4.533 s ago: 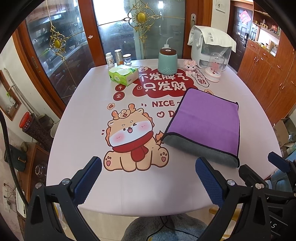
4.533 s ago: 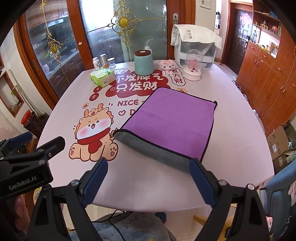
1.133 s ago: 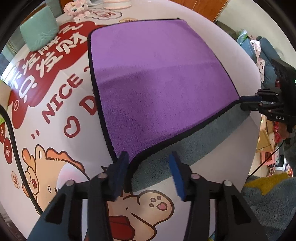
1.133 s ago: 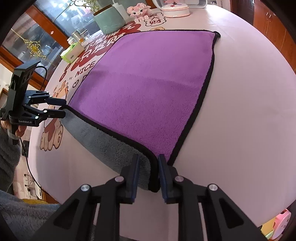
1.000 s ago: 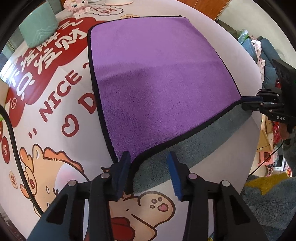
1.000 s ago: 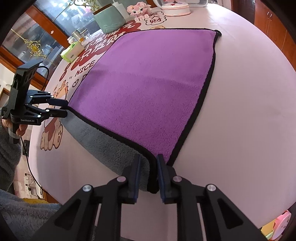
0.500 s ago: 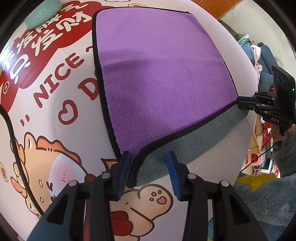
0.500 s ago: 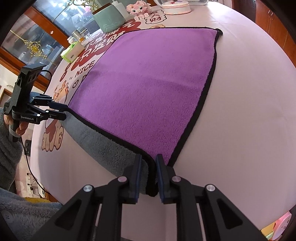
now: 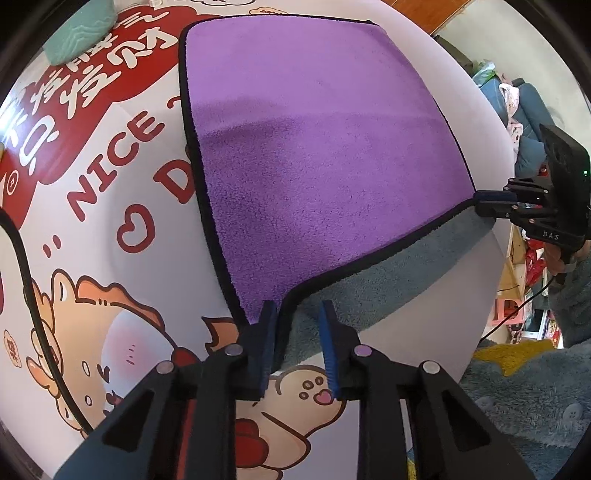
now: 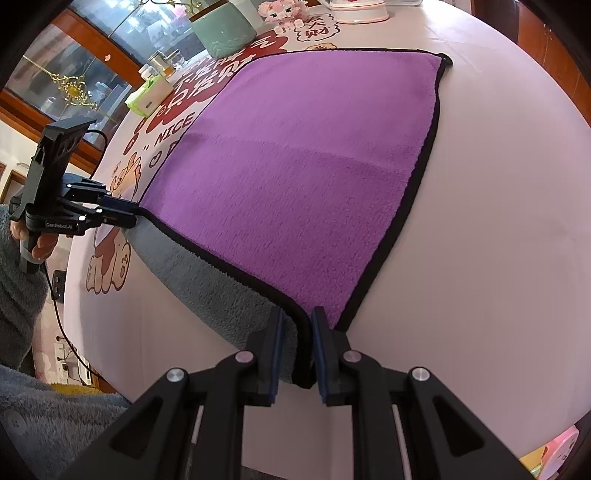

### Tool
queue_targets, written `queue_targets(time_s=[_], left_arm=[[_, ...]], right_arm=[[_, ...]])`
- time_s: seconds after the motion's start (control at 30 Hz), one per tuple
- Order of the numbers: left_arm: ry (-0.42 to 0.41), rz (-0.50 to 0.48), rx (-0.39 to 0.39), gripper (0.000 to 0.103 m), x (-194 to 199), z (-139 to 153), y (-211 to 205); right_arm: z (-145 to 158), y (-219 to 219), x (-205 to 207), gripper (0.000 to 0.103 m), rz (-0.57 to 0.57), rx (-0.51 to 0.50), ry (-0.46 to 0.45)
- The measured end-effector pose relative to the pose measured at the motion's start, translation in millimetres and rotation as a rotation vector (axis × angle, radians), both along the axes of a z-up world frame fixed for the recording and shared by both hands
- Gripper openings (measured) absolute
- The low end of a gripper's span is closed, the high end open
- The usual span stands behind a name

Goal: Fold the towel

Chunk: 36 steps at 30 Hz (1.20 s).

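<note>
A purple towel with black trim and a grey underside lies folded once on the pink printed tablecloth; it also shows in the right wrist view. My left gripper straddles the towel's near left corner with a gap between its blue pads; the corner's black edge rests against the left pad. My right gripper is shut on the towel's near right corner, the black edge pinched between its pads. Each gripper shows in the other's view, the right one and the left one at opposite corners.
A teal jar, a green tissue box, small bottles and a pink toy stand at the table's far side. The round table's edge drops off close behind both grippers. A grey rug lies on the floor.
Both grippers came down from above the table to the towel's near corners. In the last second the left jaws narrowed around their corner and the right jaws stayed clamped.
</note>
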<state>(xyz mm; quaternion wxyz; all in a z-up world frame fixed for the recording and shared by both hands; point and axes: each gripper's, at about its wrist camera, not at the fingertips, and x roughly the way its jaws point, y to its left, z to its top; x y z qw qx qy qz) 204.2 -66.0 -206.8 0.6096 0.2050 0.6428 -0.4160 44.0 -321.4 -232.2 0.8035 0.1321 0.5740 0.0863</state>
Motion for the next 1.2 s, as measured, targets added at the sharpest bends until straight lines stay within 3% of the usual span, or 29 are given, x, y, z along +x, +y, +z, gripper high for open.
queue_targets(time_s=[0.37,0.47,0.5,0.7,0.9,1.2], left_arm=[[-0.003,-0.003,0.012,0.020,-1.9,-1.3,-3.5],[-0.016,-0.007,0.008,0.012,-4.8,1.1,-6.5],[-0.023,-0.007,0.008,0.011,-5.2,2.2,-6.9],[-0.068,-0.021,0.023,0.006,-11.2,8.7,-8.7],[-0.157,-0.005,0.040,0.005,-15.0,21.5,-11.2],[-0.390,0.015,0.109,0.005,-23.5,47.9,-38.8]], right_arm=[[-1.9,-3.5,-0.1,0.015,-0.005,0.023,0.023],[-1.1,-0.7,-0.6,0.014,0.009,0.010,0.020],[-0.6,0.0,-0.7,0.007,0.011,0.004,0.018],[6.9,0.3,-3.7,0.005,0.005,-0.010,-0.006],[22.9,3.4,-5.4,0.005,0.006,-0.049,-0.054],[38.5,0.9,3.7,0.005,-0.030,-0.110,-0.111]])
